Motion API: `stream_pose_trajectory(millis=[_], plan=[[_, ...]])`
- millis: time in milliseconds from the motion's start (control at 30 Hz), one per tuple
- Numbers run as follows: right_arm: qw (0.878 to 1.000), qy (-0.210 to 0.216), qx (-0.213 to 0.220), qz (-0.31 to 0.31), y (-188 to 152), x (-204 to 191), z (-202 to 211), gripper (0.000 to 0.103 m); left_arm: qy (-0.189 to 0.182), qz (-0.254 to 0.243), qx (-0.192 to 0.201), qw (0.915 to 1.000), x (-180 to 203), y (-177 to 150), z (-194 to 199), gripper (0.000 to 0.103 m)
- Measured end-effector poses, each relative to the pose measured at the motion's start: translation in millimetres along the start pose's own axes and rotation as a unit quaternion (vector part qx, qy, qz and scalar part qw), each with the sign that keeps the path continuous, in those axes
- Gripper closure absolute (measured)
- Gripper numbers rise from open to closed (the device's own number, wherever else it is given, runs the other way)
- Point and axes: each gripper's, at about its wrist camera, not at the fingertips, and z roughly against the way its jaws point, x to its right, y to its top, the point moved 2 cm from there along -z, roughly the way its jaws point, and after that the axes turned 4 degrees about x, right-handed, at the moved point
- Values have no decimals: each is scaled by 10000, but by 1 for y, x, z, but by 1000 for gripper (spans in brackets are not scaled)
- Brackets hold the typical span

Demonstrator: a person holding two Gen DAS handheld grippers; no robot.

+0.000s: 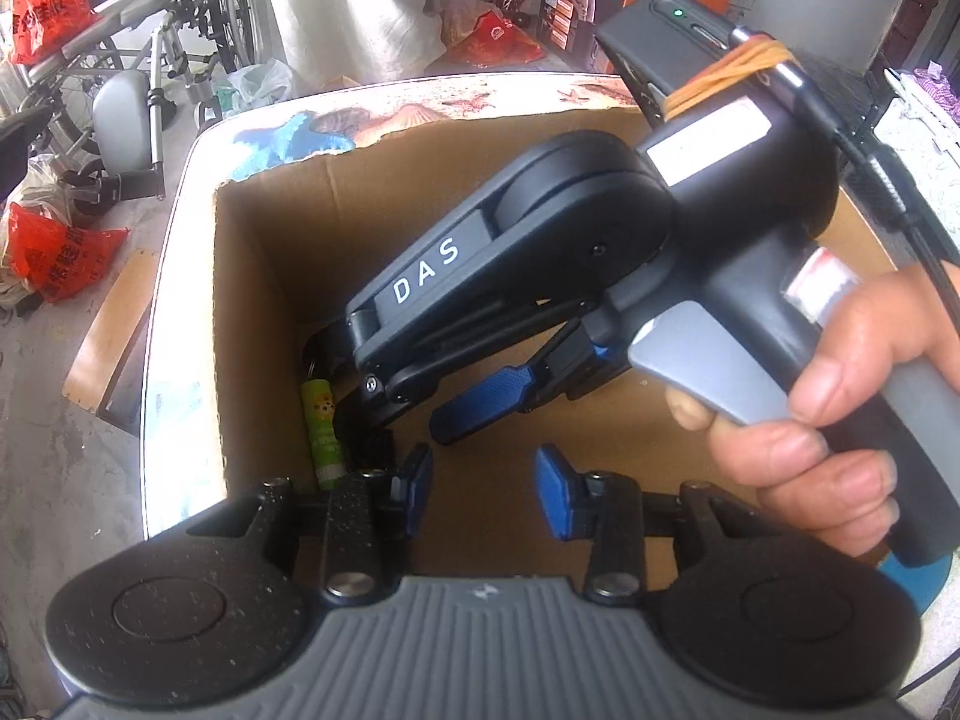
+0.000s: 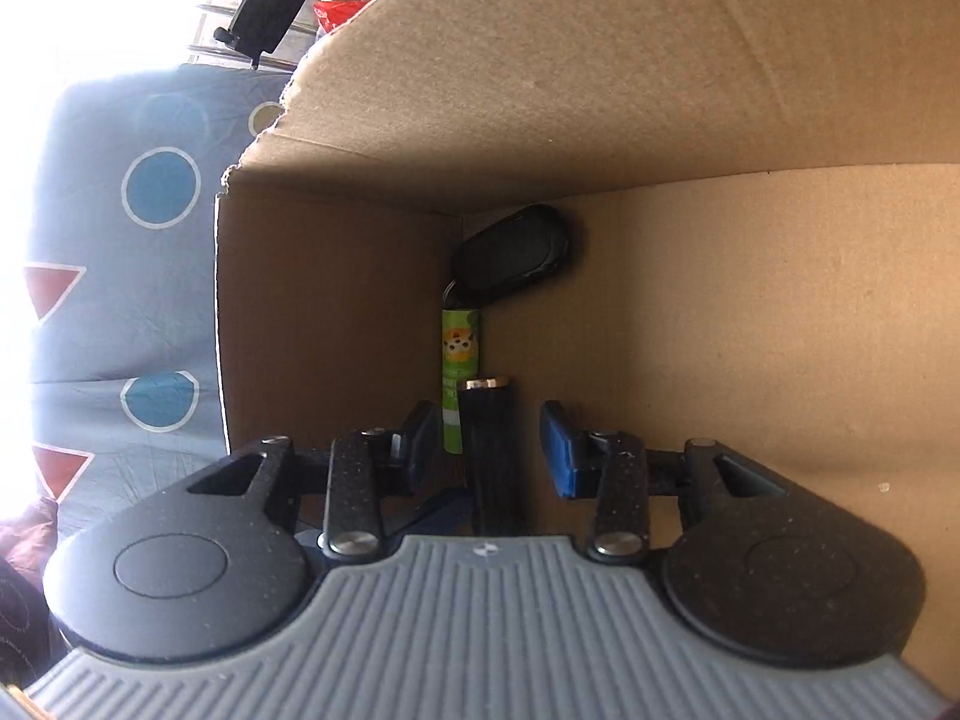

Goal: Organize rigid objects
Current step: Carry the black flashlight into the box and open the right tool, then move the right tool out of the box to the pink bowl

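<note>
Left wrist view looks down into the big brown cardboard box [image 1: 288, 276], which sits on a table with a sea-picture cover [image 1: 180, 276]. The left gripper [image 1: 483, 489] hangs over the near edge of the box with its blue fingers [image 1: 552, 501] apart and nothing between them. The right gripper [image 1: 420, 396] reaches deep into the box, held by a bare hand [image 1: 840, 420]. Down in the far left corner of the box lies a small green tube with a cartoon face [image 1: 321, 420], pushed against the box wall. Right wrist view shows the same tube [image 2: 459, 360] beside a black ribbed stick with a gold end [image 2: 489, 450]. The stick stands between the spread fingers of the right gripper [image 2: 489, 444] (neither pad seems to touch it). A black oval key fob [image 2: 516, 255] rests deeper in that corner, just past the tube.
</note>
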Motion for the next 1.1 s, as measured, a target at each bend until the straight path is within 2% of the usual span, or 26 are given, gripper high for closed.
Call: stream_pose_trajectory(millis=[200, 367, 467, 667, 733, 833, 900, 1000, 1100], plan=[[9994, 80, 324, 104, -9, -9, 34, 49, -91, 4, 439, 9990, 4, -4, 31, 48], [9954, 213, 834, 423, -22, -22, 95, 39, -314, 78, 1038, 9941, 6, -15, 78, 38], [9896, 356, 1223, 665, -46, -29, 137, 32, -398, 4, 1446, 9887, 11, -30, 110, 30], [9745, 820, 1875, 923, -112, -29, 212, 29, -682, 62, 2000, 9774, 25, -68, 157, 23], [9685, 965, 2073, 988, -139, -22, 229, 28, -767, 68, 2134, 9739, 32, -84, 164, 16], [9580, 921, 2466, 1137, -187, -3, 251, 22, -912, 3, 2174, 9718, 46, -112, 163, 5], [9537, 739, 2650, 1212, -217, 12, 255, 21, -1040, 27, 2055, 9731, 59, -129, 153, 3], [9538, 253, 2750, 1184, -253, 42, 231, 20, -1144, -58, 1716, 9785, 84, -152, 124, 3], [9543, -306, 2774, 1074, -274, 71, 195, 20, -861, -327, 1411, 9857, 112, -169, 86, 3]])
